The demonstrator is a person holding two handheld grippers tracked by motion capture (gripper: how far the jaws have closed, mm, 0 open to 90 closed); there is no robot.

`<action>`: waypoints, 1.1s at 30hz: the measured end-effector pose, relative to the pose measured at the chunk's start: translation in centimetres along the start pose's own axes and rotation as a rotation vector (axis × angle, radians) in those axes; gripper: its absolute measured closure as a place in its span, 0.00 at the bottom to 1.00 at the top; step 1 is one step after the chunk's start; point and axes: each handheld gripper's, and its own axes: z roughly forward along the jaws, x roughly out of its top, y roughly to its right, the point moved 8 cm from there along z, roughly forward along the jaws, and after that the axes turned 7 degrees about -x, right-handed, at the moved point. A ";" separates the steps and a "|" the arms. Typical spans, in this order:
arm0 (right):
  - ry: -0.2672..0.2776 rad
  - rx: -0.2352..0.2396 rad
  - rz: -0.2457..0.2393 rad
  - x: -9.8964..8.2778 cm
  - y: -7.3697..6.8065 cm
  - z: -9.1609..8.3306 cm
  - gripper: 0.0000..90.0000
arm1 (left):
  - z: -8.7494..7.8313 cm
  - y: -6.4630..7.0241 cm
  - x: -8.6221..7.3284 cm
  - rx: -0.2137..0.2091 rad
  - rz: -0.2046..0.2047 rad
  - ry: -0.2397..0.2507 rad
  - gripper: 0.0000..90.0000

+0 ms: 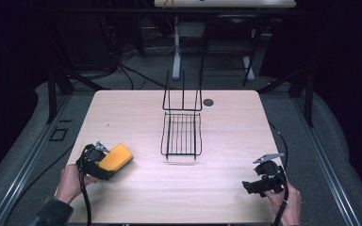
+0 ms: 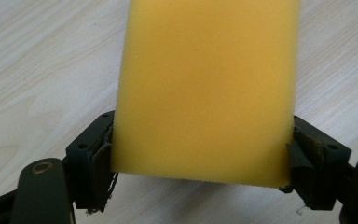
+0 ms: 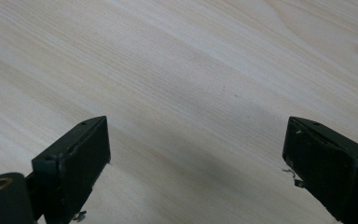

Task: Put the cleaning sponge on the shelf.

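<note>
I have the yellow sponge [image 1: 116,157] pinched between the fingers [image 2: 93,154] of my left gripper [image 1: 94,162]. In the left gripper view the foam bulges out past both pads, so the squeeze is firm and the hold looks secure. The sponge sticks out ahead of the gripper, pointing toward the wire rack [image 1: 182,134], and from above it sits well to the near left of that rack, close to the counter's [image 1: 226,122] near left corner. I cannot tell for sure whether its far end rests on the wood or is just clear of it; the left gripper view suggests it is a little above the surface.

My right gripper [image 1: 260,184] sits near the counter's near right corner, well apart from the rack on its other side. Its fingers [image 3: 77,158] are spread wide with only bare wood between them, so that hand carries nothing.

As I judge it, the pick-up is done: the sponge is gripped. What is left is most of the job, which I take to be carrying the sponge across to the rack and laying it in the flat grid tray. The rack stands empty in the middle of the counter, its tall back frame on the far side and its open end facing me, so the approach from my side looks unobstructed.
</note>
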 end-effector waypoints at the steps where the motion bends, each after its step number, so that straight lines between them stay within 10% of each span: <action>1: -0.008 0.000 -0.004 -0.1 0.0 0.0 0.08 | -0.1 0.2 0.1 -0.004 0.006 0.005 0.24; 33: -0.010 -0.007 -0.009 0.0 0.1 0.0 0.08 | -1.9 3.8 2.1 -0.032 0.106 0.054 0.24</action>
